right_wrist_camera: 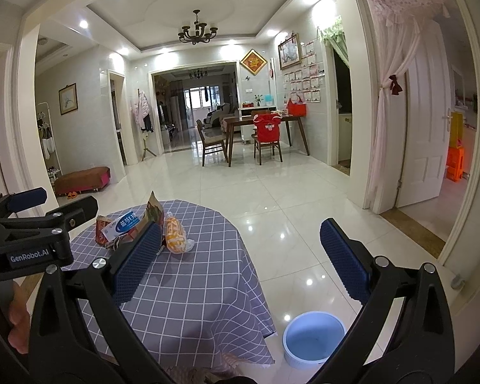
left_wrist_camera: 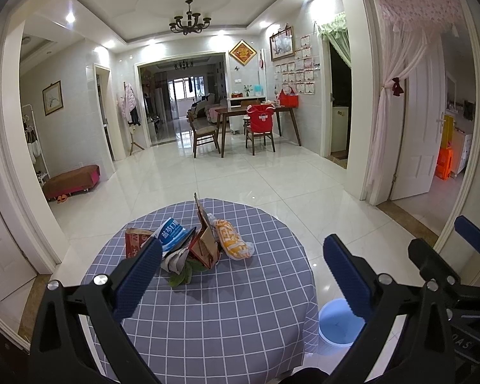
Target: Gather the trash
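A heap of trash lies on the round table with the purple checked cloth (left_wrist_camera: 227, 313): a blue-and-white wrapper (left_wrist_camera: 172, 232), a red box (left_wrist_camera: 137, 240), a brown paper bag (left_wrist_camera: 205, 243), an orange-and-white snack bag (left_wrist_camera: 232, 240) and a green leaf (left_wrist_camera: 180, 277). My left gripper (left_wrist_camera: 243, 275) hovers open above the near side of the table, short of the heap. My right gripper (right_wrist_camera: 240, 259) is open too, off the table's right edge, with the heap (right_wrist_camera: 137, 227) to its left. A pale blue bin (right_wrist_camera: 313, 337) stands on the floor beside the table.
Glossy white tiles (left_wrist_camera: 272, 176) stretch to a wooden dining table with chairs (left_wrist_camera: 256, 124). A low brown bench (left_wrist_camera: 72, 180) sits at the left wall. An open white door with a pink curtain (left_wrist_camera: 412, 128) is at the right. A person's hand (right_wrist_camera: 16, 320) holds the left gripper.
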A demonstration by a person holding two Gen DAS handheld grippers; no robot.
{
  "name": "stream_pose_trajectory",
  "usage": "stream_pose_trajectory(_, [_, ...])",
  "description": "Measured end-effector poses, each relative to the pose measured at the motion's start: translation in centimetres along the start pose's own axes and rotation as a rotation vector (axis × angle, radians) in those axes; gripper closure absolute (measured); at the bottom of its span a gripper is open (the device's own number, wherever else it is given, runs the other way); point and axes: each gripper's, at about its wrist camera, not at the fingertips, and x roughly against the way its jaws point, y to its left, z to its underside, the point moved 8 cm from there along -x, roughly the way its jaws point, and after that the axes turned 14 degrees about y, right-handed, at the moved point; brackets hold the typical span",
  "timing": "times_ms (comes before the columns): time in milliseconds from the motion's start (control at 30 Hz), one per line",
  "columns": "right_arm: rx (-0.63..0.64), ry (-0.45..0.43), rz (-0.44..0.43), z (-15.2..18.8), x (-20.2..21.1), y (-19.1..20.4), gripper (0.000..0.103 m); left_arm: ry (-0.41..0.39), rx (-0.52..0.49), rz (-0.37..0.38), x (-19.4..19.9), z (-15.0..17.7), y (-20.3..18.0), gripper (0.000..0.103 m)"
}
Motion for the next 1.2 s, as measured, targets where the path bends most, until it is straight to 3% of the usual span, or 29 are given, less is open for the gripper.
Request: stream_pose_trajectory(1200, [0.014, 0.006, -0.007, -0.28, -0.47, 0.47, 0.006, 0.001, 0.003, 0.003, 0.35, 0.01, 0.34, 0.004])
